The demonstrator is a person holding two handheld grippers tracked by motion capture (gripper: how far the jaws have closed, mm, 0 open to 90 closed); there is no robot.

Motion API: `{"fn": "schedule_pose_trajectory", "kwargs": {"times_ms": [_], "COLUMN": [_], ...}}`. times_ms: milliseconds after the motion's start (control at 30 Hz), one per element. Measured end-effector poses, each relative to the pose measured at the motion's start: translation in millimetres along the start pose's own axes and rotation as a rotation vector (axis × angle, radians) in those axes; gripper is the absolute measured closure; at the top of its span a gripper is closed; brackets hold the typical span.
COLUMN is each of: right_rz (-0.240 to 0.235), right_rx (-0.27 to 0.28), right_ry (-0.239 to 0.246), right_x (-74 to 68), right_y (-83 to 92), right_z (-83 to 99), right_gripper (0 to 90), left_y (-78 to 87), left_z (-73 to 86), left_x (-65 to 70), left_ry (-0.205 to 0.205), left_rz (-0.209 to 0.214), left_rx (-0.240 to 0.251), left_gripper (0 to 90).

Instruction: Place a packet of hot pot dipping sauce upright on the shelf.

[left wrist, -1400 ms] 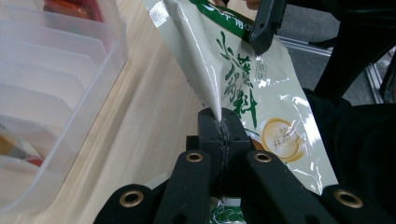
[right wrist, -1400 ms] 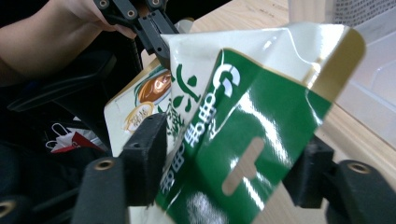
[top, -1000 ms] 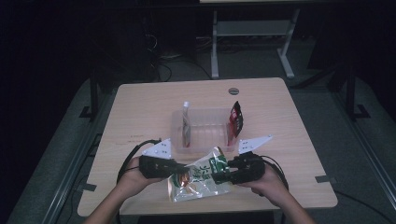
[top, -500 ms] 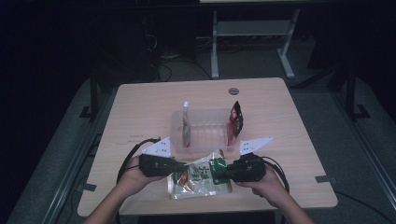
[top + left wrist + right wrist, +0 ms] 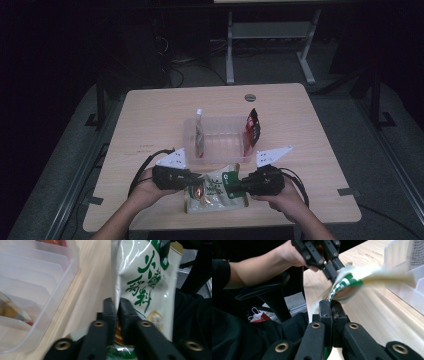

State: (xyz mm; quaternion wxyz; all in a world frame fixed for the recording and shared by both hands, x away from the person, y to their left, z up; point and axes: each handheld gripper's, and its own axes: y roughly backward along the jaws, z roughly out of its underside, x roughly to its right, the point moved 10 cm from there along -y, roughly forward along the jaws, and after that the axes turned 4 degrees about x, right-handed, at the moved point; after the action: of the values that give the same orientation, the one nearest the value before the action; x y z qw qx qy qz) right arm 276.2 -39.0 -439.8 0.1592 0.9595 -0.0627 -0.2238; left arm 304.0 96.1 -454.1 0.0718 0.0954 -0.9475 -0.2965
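A white and green snack packet (image 5: 215, 192) hangs over the table's front edge, stretched between my two grippers. My left gripper (image 5: 196, 179) pinches the packet's (image 5: 145, 282) left edge; its jaws (image 5: 117, 305) have just been opening slightly, with the packet's edge still pressed between them. My right gripper (image 5: 231, 184) grips the right edge; its jaws (image 5: 330, 305) have just been closing and stand shut on the packet (image 5: 352, 281). The left gripper (image 5: 331, 267) shows opposite in the right gripper view.
A clear divided bin (image 5: 220, 118) stands mid-table just beyond the grippers, holding a pale packet (image 5: 199, 132) at its left end and a red and black packet (image 5: 252, 127) at its right. A round dark grommet (image 5: 250, 97) lies behind it. A chair armrest (image 5: 262, 293) is beside me.
The packet, crumpled and sagging to the left before, now lies flatter and tauter between the two grippers. Both hands have hardly moved.
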Motion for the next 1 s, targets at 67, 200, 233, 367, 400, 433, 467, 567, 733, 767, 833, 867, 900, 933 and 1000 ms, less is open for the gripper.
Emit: {"fn": "schedule_pose_trajectory", "kwargs": {"times_ms": [67,200,233,367,400,433,467,567,733,767,833,867,900,933,1000], "right_rz": [-0.008,-0.03,-0.034,-0.042,-0.041,-0.042,-0.042,-0.028,-0.016,-0.008,-0.005,0.001,0.0,0.0,0.008], "right_rx": [0.012,0.04,0.044,0.067,0.075,0.089,0.089,0.107,0.113,0.12,0.124,0.133,0.143,0.143,0.156], "right_ry": [-0.002,-0.012,-0.013,-0.007,0.001,0.01,0.01,0.03,0.051,0.063,0.067,0.069,0.071,0.071,0.08], "right_x": [0.0,-2.3,-2.9,-5.2,-5.8,-7.7,-7.7,-7.7,-8.6,-8.8,-8.6,-8.8,-9.6,-9.6,-9.4], "right_y": [2.3,3.3,4.2,7.3,7.9,9.2,9.2,12.9,16.5,18.1,18.9,19.9,22.0,22.0,24.7], "right_z": [-2.5,-6.6,-7.4,-11.7,-13.5,-17.3,-17.3,-23.5,-28.7,-32.2,-34.1,-36.9,-40.9,-40.9,-46.4], "right_gripper": [89.8,90.0,90.0,90.0,90.0,90.0,90.0,90.0,90.0,90.0,90.0,90.0,90.0,90.0,90.0], "left_y": [-0.4,4.2,5.7,12.1,13.5,14.3,14.7,11.9,4.6,2.1,1.4,1.2,1.6,1.6,2.7], "left_z": [0.8,0.2,-0.4,-0.3,0.4,1.2,2.6,9.9,16.7,18.5,19.2,19.6,21.2,21.2,22.8], "left_x": [-1.5,-3.0,-4.1,-6.0,-6.6,-7.2,-7.8,-6.6,-3.6,-2.6,-2.4,-2.4,-2.6,-2.6,-4.3], "left_ry": [0.006,0.012,0.012,0.029,0.031,0.032,0.032,0.043,0.039,0.042,0.043,0.044,0.052,0.052,0.057], "left_rz": [-0.02,-0.044,-0.06,-0.08,-0.081,-0.082,-0.082,-0.067,-0.043,-0.041,-0.041,-0.041,-0.041,-0.041,-0.046], "left_rx": [0.0,0.012,0.019,0.038,0.037,0.039,0.038,0.014,-0.024,-0.035,-0.038,-0.039,-0.04,-0.04,-0.04], "left_gripper": [59.8,43.2,43.2,36.5,36.0,35.2,35.2,30.8,22.3,20.9,20.2,18.3,17.9,17.6,17.4]}}
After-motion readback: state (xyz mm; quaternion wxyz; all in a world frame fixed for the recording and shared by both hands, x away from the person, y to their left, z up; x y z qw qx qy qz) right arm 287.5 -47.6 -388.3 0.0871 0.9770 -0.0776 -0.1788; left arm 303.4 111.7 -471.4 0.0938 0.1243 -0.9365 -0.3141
